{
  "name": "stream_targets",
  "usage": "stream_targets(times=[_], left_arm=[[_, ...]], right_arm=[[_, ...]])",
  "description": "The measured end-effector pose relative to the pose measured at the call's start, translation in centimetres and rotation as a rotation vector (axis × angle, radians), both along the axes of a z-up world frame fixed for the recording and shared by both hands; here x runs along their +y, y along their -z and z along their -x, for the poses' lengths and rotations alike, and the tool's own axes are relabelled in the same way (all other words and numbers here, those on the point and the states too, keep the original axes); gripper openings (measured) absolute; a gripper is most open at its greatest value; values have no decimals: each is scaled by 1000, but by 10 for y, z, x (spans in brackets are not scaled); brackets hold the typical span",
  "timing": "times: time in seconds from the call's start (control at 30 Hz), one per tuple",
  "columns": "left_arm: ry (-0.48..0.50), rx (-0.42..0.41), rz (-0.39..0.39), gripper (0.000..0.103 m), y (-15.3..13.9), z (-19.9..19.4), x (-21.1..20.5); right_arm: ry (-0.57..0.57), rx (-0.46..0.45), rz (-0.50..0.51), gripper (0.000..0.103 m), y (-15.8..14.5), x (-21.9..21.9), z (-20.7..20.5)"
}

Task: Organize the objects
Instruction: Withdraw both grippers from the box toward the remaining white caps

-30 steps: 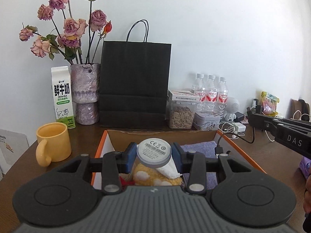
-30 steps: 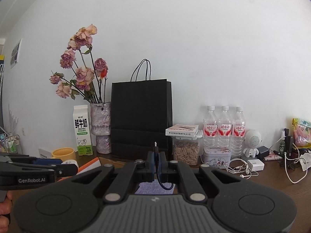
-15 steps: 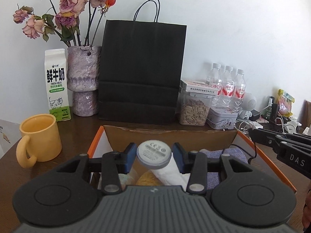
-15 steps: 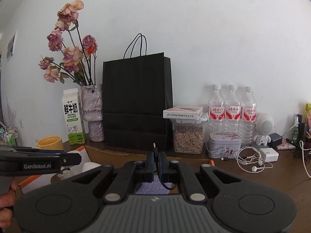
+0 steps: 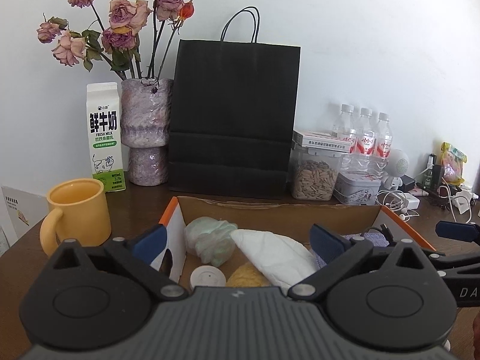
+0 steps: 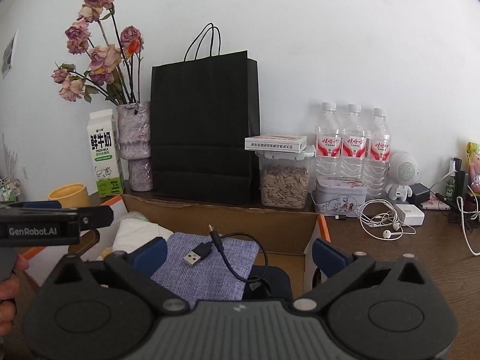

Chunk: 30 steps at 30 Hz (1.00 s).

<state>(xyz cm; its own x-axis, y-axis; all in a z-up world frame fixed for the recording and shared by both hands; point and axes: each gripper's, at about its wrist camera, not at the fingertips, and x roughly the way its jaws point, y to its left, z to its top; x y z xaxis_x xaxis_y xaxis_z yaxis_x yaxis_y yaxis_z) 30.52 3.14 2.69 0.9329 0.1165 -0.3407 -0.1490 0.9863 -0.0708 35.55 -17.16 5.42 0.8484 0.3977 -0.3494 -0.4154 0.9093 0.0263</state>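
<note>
Left wrist view: left gripper (image 5: 237, 240) jaws were opening, nothing btwn them; white round puck (image 5: 207, 276) lay in the cardboard box (image 5: 279, 214) at 6 o'clock, w/ white tissue (image 5: 274, 256) at 3 o'clock of it. Right wrist view: right gripper (image 6: 238, 253) jaws opening too, USB cable (image 6: 210, 247) loose on purple cloth (image 6: 207, 265) in the box. Yellow mug (image 5: 79, 214) on desk (image 5: 27, 255), 9 o'clock of the box.

"FRESH MILK" on carton (image 5: 104, 138)
</note>
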Motion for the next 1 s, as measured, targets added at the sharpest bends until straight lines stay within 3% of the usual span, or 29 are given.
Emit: stream_targets(times=[0.47,0.8,1.0], left_arm=[[67,-32,-42,103,10,70,-7],[105,87,-41,103,33,104,-11],[158,214,-42,99,49,104,-17]], right_arm=[[47,-38,33,103,10,-38,64],[50,17,101,103,38,-50,112],[-7,54,110,103,42,-46,126]])
